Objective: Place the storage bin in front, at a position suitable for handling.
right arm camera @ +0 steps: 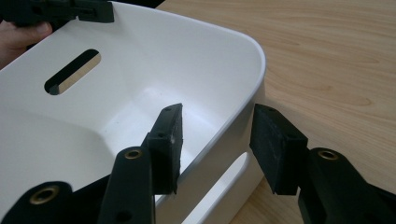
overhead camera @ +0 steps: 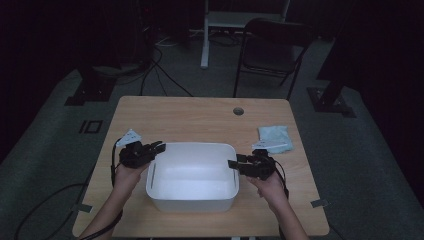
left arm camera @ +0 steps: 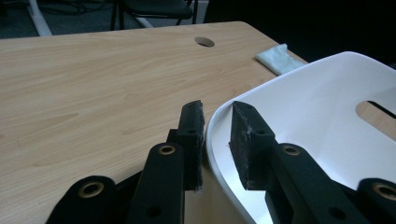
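Two grippers straddle white tub (overhead camera: 192, 197) rim: left gripper (left arm camera: 217, 135) nearly clamped, right gripper (right arm camera: 217, 144) gaping. We reckon light, stiff, slick plastic; grab by handle slots.

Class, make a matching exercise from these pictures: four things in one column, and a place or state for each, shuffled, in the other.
1. white plastic tub
2. pale blue folded cloth
3. round hole in the wooden table
4. right gripper

a. fingers astride the tub's rim, gaps showing
b. far edge of the tabletop
c. between the two grippers
d. on the table beyond the right gripper

Pairs: 1-c, 2-d, 3-b, 4-a
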The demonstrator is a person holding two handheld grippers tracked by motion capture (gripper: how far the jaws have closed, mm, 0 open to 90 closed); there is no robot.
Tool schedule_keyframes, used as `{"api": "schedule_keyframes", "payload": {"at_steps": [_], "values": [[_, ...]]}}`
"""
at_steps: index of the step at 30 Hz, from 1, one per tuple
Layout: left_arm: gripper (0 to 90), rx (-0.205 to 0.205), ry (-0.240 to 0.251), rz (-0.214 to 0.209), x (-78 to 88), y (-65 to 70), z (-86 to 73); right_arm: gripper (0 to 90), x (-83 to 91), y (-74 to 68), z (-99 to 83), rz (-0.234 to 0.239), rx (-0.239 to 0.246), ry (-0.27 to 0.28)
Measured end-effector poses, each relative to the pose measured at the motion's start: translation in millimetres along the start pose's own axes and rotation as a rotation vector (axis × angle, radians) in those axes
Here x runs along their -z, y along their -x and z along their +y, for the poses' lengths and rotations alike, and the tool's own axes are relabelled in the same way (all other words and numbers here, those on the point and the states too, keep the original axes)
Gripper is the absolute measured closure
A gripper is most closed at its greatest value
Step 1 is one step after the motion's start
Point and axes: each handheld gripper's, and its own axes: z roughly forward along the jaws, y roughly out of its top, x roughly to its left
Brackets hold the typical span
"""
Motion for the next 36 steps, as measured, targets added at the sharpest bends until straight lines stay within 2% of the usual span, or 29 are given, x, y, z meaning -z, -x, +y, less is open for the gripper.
{"api": "schedule_keyframes", "payload": {"at_steps": [4, 6, 10, 13, 18, 26, 33, 36], "values": [[76.8, -0.036, -0.009, 0.019, 1.5, 2.3, -0.1, 57.1, 0.3, -0.3, 2.0, -0.012, -0.006, 0.001], [77.6, -0.034, -0.007, 0.021, 2.8, 2.6, -1.3, 58.6, -0.7, 0.0, 4.1, -0.022, 0.002, -0.004], [79.3, -0.03, -0.003, 0.019, 7.3, 3.4, -4.9, 63.8, -2.9, 6.3, 8.6, -0.023, -0.017, 0.003], [79.4, -0.038, -0.004, 0.043, 10.1, 7.6, -6.8, 66.6, -5.4, 10.9, 12.2, -0.019, -0.038, 0.01], [79.5, -0.039, -0.009, 0.075, 13.9, 12.5, -8.7, 71.9, -9.7, 13.6, 20.4, -0.034, -0.033, 0.01], [78.9, -0.05, -0.022, 0.11, 18.9, 20.5, -11.4, 74.6, -16.8, 16.3, 28.7, -0.051, -0.021, -0.002], [78.4, -0.019, -0.006, 0.118, 18.0, 21.2, -13.1, 73.5, -14.6, 16.9, 26.3, -0.033, -0.03, 0.01], [78.1, -0.028, -0.018, 0.131, 16.0, 22.8, -12.4, 73.1, -12.1, 16.3, 24.5, -0.029, -0.026, 0.018]]}}
